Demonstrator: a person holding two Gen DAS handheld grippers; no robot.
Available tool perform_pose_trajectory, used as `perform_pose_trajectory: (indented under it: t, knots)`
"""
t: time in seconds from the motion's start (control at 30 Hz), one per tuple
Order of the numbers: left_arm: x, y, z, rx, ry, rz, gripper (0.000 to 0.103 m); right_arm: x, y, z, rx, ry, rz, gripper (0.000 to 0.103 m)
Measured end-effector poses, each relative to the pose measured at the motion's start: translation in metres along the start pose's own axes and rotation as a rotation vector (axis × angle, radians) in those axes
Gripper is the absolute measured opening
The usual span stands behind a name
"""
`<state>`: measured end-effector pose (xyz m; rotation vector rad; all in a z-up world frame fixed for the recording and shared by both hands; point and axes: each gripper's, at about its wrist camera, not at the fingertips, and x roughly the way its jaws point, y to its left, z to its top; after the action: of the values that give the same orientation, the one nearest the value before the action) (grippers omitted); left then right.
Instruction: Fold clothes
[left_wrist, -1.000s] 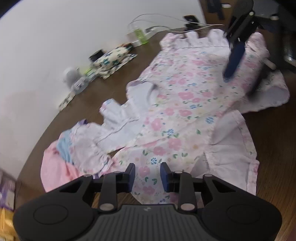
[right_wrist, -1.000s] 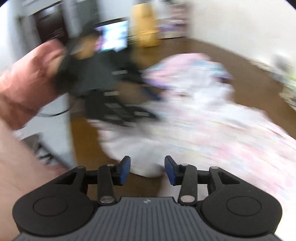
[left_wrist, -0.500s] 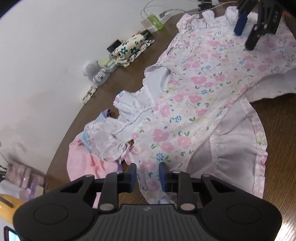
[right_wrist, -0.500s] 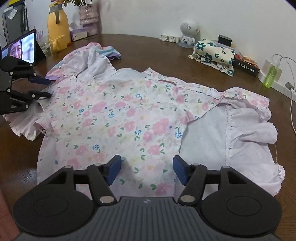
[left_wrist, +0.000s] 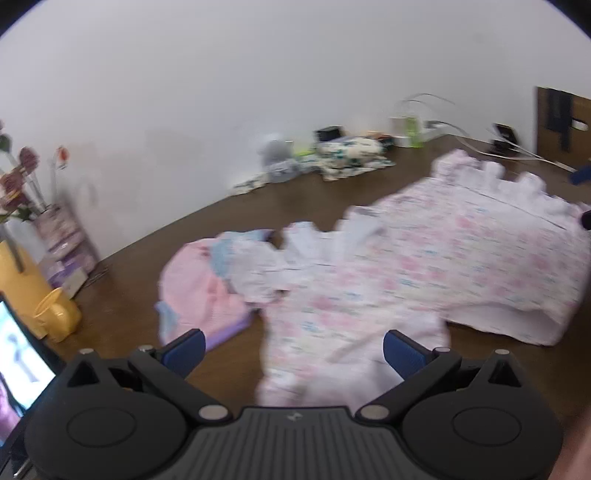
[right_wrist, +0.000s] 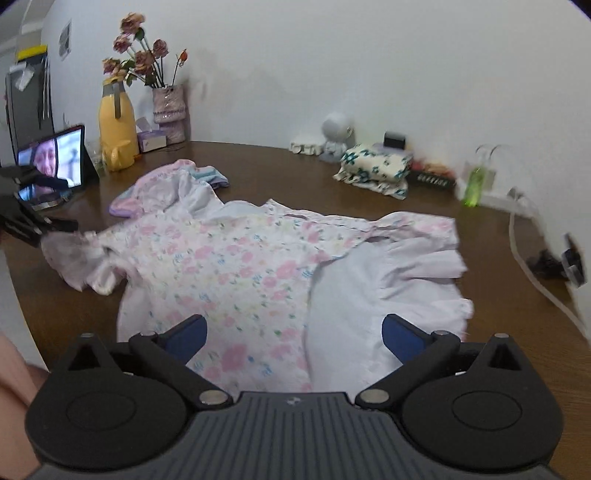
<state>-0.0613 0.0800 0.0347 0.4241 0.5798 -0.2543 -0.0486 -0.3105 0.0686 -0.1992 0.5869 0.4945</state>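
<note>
The floral dress (right_wrist: 236, 266) lies spread across the middle of the brown table (right_wrist: 509, 332), print side up, with its white lining turned out at the hem end on the right and one frilled sleeve bunched at the far left. It's partly laid over itself, not a neat packet; that could be a fold under way or a spread for one, and I can't call which.

Risk now: the cloth is thin and limp, so a pinch on one layer alone would drag the lining out and skew any crease. The pink garment (right_wrist: 155, 188) lies touching the dress's collar end and could be caught up with it. The left view is smeared with motion, so a fast swing could miss the edge.

Right gripper (right_wrist: 293, 336) hangs over the near edge, jaws spread wide, nothing between them. Left gripper (left_wrist: 293, 349) likewise gapes wide and empty above the sleeve end.

Beyond: a folded flower-print cloth (right_wrist: 373, 168) by the wall, a tablet (right_wrist: 55, 158) at the left.
</note>
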Motion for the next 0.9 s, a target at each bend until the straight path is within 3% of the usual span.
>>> perform_pose_trajectory:
  t: [0.17,0.3,0.4,0.47,0.5,0.6,0.73,0.87,0.9]
  knots:
    - [-0.001,-0.050,-0.007,0.118,0.050,-0.072,0.098,-0.002,0.015,-0.020,-0.162,0.074,-0.006,0.103]
    - [-0.003,-0.069,-0.017,0.188,0.094,-0.056,0.083,-0.011,0.021,-0.025,-0.256,0.122,0.061,0.102]
    - [-0.002,-0.070,-0.021,0.214,0.123,-0.051,0.068,-0.012,0.030,-0.028,-0.396,0.175,0.085,0.088]
    - [0.003,-0.069,-0.020,0.225,0.136,-0.054,0.063,-0.005,0.035,-0.028,-0.475,0.208,0.108,0.073]
    - [0.005,-0.069,-0.020,0.232,0.141,-0.059,0.061,-0.001,0.037,-0.028,-0.510,0.223,0.120,0.071]
    - [0.011,-0.072,-0.017,0.254,0.154,-0.074,0.061,0.009,0.041,-0.025,-0.585,0.256,0.164,0.061]
    - [0.019,-0.076,-0.012,0.278,0.161,-0.097,0.061,0.020,0.046,-0.017,-0.643,0.278,0.233,0.040]
    - [0.025,-0.078,-0.008,0.313,0.161,-0.095,0.060,0.029,0.046,-0.011,-0.672,0.295,0.271,0.029]
    - [0.026,-0.078,-0.007,0.323,0.164,-0.099,0.055,0.030,0.046,-0.011,-0.673,0.298,0.275,0.028]
